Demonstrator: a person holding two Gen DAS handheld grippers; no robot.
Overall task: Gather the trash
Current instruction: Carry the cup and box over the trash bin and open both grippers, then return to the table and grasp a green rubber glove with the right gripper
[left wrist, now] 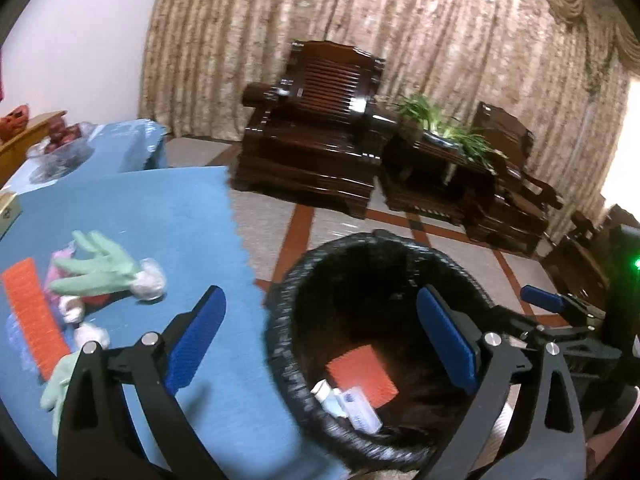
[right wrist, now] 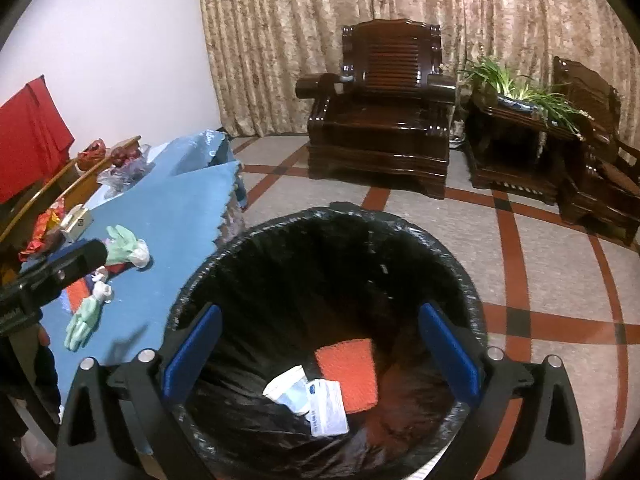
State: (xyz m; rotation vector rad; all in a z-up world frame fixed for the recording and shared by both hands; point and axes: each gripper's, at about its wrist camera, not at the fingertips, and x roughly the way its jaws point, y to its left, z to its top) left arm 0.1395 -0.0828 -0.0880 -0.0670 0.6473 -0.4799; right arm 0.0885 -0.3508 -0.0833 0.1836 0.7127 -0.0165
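A: Where is the left gripper (left wrist: 320, 344)?

B: Over the near edge of the blue-covered surface (left wrist: 168, 216) and the rim of the trash bin (left wrist: 280, 320). Its blue-padded jaws are spread wide, with nothing between them.

A: And the right gripper (right wrist: 320, 350)?

B: Right above the bin's mouth (right wrist: 460, 276), jaws equally wide apart and empty. In the left wrist view its blue tip (left wrist: 542, 298) shows just past the bin's far side.

A: What is in the bin?

B: It is lined with a black bag. At the bottom lie an orange textured sheet (right wrist: 348, 376) and, partly over its near edge, some white and pale blue wrappers (right wrist: 316, 398).

A: What trash is on the surface?

B: A pale green glove (left wrist: 100, 268) touching a crumpled white wad (left wrist: 150, 280), a second green glove (left wrist: 56, 384) nearer the camera, a long orange textured strip (left wrist: 34, 316), and more crumpled white bits (left wrist: 92, 334) between them. They are bunched together, well left of the bin.

A: Beyond that?

B: A dark wooden armchair (right wrist: 380, 120) in front of a beige curtain (right wrist: 320, 20), and a green plant (right wrist: 520, 88) on a wooden stand beside the chair.
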